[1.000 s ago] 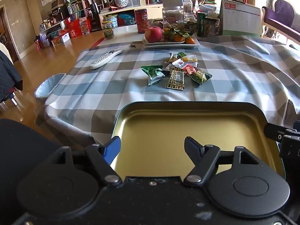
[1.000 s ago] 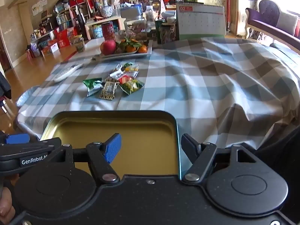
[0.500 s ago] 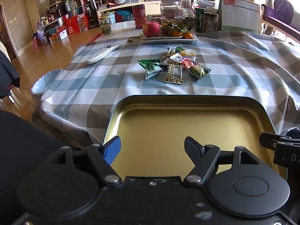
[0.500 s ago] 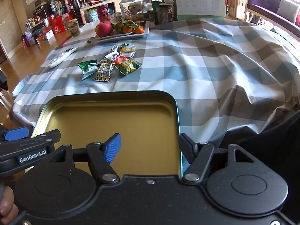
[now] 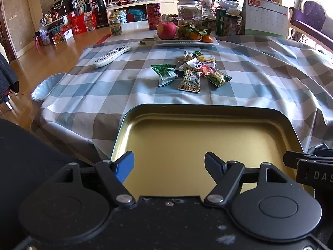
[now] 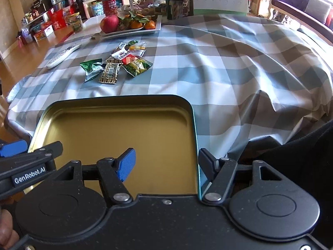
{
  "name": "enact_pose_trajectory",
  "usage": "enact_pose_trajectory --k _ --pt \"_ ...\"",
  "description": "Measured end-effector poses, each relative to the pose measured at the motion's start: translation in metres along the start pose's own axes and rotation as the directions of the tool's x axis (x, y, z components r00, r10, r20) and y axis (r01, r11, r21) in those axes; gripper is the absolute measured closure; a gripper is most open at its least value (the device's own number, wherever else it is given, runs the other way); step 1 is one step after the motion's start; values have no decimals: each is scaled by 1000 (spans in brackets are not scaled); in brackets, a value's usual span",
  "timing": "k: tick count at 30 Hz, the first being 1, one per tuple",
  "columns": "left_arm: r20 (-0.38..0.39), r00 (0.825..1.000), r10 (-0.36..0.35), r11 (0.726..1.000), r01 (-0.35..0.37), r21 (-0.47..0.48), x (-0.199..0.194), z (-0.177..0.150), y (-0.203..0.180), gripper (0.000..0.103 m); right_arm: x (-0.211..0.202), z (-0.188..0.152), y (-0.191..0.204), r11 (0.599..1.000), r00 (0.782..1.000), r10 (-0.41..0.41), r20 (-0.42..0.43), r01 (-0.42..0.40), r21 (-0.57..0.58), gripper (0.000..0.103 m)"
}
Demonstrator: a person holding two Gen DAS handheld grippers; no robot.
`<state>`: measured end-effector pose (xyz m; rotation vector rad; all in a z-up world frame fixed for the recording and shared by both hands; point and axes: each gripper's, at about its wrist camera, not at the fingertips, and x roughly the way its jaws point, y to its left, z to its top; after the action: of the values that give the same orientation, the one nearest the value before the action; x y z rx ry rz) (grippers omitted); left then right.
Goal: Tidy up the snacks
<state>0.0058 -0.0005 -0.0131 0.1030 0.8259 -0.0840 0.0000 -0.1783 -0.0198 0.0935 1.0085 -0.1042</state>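
An empty gold-lined tin tray (image 5: 208,112) with a teal outside sits at the near edge of the checked tablecloth; it also shows in the right wrist view (image 6: 116,102). Several wrapped snacks (image 5: 191,70) lie in a small heap beyond it, also seen from the right (image 6: 116,64). My left gripper (image 5: 169,165) is open over the tray's near part. My right gripper (image 6: 166,163) is open, with the tray's right wall standing between its fingers. Neither holds anything.
A white remote (image 5: 112,55) lies at the left. A white plate (image 5: 187,41) with an apple and oranges stands behind the snacks, with jars, cans and a desk calendar (image 5: 266,18) further back. A foil dish (image 5: 46,86) sits at the table's left edge.
Both grippers have moved forward and tilted down over the tray, so the tray and snacks look nearer. Both stay open.
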Motion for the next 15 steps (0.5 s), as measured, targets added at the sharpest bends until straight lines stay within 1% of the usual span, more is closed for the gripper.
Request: enact_pose_trajectory --k 2,4,6,8,12,15 --pt "0 1000 -3 1000 3 3 0 0 -1 25 0 1 0 1000 1000 -6 -9 6 13 37" --pt "1 1000 1 1000 -1 6 0 0 -1 25 3 1 1 999 999 -28 -24 28 17 39" --pt "-3 1000 5 1000 -5 7 1 0 -1 25 6 0 2 998 998 -47 -42 49 34 43" --pt "-9 1000 5 1000 -5 5 2 0 -1 25 6 -1 2 998 998 -48 -45 50 42 43" --pt "-13 1000 4 1000 -4 -6 2 0 0 25 4 -4 7 999 998 -46 -41 46 18 44" --pt "-21 1000 4 1000 -5 -9 3 -1 0 25 3 -6 12 998 996 -69 -55 69 -4 44"
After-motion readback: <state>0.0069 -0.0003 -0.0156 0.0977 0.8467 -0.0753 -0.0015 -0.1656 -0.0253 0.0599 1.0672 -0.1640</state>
